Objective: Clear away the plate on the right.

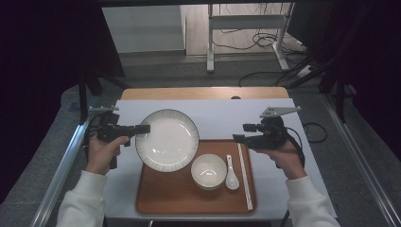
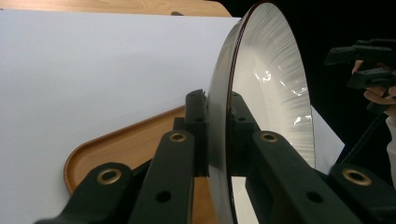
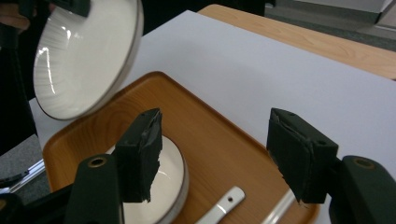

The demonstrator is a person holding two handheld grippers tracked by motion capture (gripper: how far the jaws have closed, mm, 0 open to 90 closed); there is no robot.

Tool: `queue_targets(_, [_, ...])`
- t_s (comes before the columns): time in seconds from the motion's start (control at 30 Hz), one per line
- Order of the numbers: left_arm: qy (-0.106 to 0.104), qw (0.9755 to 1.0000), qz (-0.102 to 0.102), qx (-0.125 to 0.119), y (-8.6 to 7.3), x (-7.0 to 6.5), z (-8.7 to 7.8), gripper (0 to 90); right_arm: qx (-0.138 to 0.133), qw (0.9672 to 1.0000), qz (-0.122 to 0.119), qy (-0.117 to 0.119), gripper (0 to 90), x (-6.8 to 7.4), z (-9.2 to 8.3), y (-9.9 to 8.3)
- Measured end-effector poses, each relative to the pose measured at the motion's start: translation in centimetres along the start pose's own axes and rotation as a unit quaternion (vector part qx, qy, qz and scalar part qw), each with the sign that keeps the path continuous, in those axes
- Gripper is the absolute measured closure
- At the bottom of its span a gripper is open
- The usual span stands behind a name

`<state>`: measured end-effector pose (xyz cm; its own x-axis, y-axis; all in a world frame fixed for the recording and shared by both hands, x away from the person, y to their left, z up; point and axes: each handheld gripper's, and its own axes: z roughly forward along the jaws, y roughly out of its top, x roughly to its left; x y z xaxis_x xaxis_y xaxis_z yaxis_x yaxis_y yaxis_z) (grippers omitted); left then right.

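From above, the left tongs [image 1: 142, 128] pinch the left rim of a large white plate [image 1: 167, 139], pointing right across the worktop [image 1: 217, 116]. The plate hangs over the far left corner of a wooden tray [image 1: 175, 194], its face up toward the camera. On the tray sit a small white bowl [image 1: 208, 171], a white spoon [image 1: 231, 172] just right of it with its handle pointing far, and 1 pair of pale chopsticks [image 1: 245, 175] lying near-to-far along the tray's right edge. The right tongs [image 1: 242, 132] hover over the white sheet just beyond the tray's far right corner, pointing left, with nothing between them.

In the left gripper view, the 2 black jaws press on either side of the plate's rim [image 2: 229, 116]. The plate stands on edge here, its hollow face turned to the right. The tray's rounded corner [image 2: 93, 149] lies beneath.

In the right gripper view, the tongs [image 3: 215, 149] stand spread wide and empty above the tray [image 3: 205, 121]. The bowl [image 3: 173, 172] lies under the left jaw, the spoon handle [image 3: 224, 203] between the jaws. The plate [image 3: 84, 56] is held tilted at the upper left, clear of the tray.
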<state>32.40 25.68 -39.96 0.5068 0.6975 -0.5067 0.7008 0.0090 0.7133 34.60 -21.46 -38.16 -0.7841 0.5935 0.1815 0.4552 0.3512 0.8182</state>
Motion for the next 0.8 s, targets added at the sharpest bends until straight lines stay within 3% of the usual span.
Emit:
queue_targets(0.37, [0.015, 0.9999, -0.001, 0.006, -1.1, 0.5, -1.2, 83.1, 0.012, 0.9990, 0.008, -0.042, 34.6, -1.0, -2.4, -3.5])
queue_targets(0.57, [0.025, 0.9996, -0.006, 0.011, -2.7, 1.8, -1.8, 83.1, 0.023, 0.9980, 0.018, -0.056, 34.0, -1.9, -2.8, -4.6])
queue_targets(0.8, [0.028, 0.9989, -0.023, 0.031, -4.9, 3.1, -1.2, 82.9, 0.028, 0.9976, 0.026, -0.058, 33.7, -2.3, -3.0, -5.0])
